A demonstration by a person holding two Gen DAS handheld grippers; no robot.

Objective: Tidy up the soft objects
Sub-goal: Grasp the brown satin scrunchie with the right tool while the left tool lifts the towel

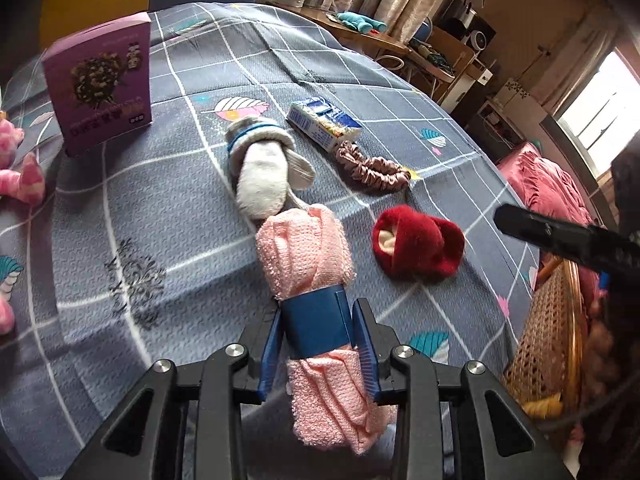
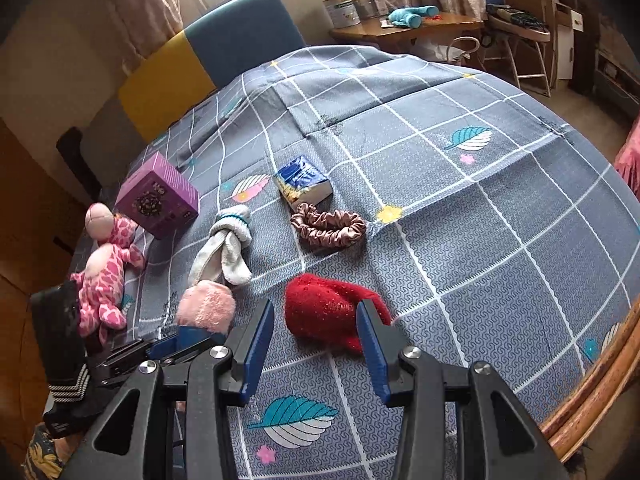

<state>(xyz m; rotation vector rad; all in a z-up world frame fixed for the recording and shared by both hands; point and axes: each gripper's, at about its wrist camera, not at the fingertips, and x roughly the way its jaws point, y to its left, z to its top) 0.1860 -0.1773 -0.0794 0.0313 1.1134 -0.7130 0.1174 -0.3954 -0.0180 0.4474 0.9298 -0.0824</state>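
Left wrist view: our left gripper (image 1: 318, 332) clenches the pink towel (image 1: 308, 248) on the bed (image 1: 160, 200). Our right gripper (image 2: 316, 332) hangs released, red sock (image 2: 328, 308) just beyond its jaws, near the bed's edge.

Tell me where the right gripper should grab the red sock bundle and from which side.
Grip the red sock bundle across its plump rounded middle, coming from above and from the near side, where the open right gripper already points at it. It lies flat on the bedspread, apart from the scrunchie, so both flanks look free.
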